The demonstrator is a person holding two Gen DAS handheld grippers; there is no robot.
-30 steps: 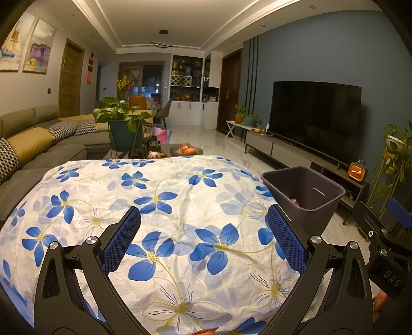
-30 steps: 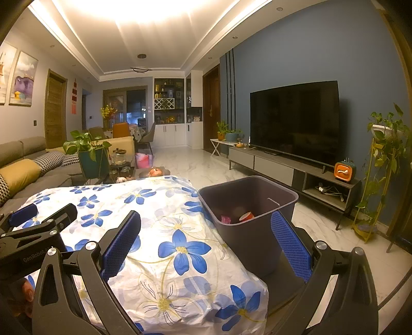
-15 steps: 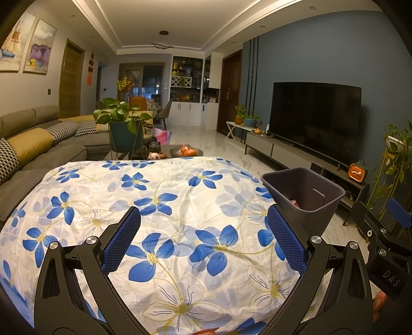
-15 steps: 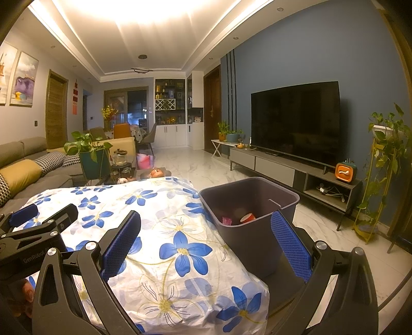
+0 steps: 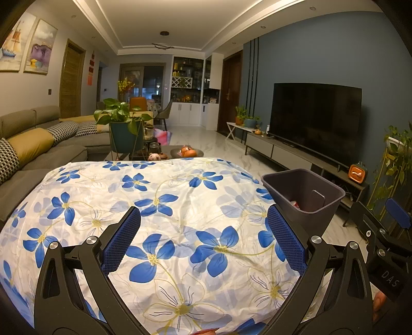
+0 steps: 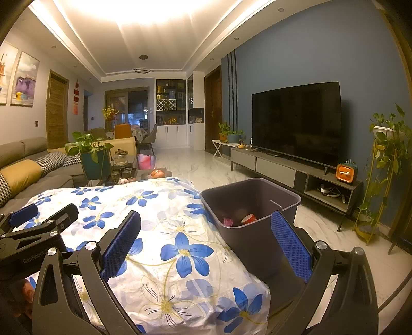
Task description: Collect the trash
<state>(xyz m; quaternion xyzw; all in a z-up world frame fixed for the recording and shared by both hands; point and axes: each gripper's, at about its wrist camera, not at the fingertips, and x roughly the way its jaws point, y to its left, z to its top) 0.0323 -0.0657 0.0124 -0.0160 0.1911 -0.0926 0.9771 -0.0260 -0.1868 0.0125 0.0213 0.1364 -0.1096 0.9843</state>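
Both tongs, left (image 5: 203,239) and right (image 6: 204,243), are hanging wide open and empty over the surface (image 5: 164,195), while the light, crushable-looking trash (image 6: 248,219) is already sitting in the bin (image 6: 257,242).

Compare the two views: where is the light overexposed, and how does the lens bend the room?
Right wrist view: the ceiling glows blown-out white. Left wrist view: ceiling evenly lit, no glare. Both views: fisheye curves the walls, black corners vignette the frame.

Blue wall (image 6: 322,51), dark television (image 6: 296,121), grey sofa (image 5: 51,152), marble floor (image 6: 200,167), lit ceiling (image 6: 144,15)
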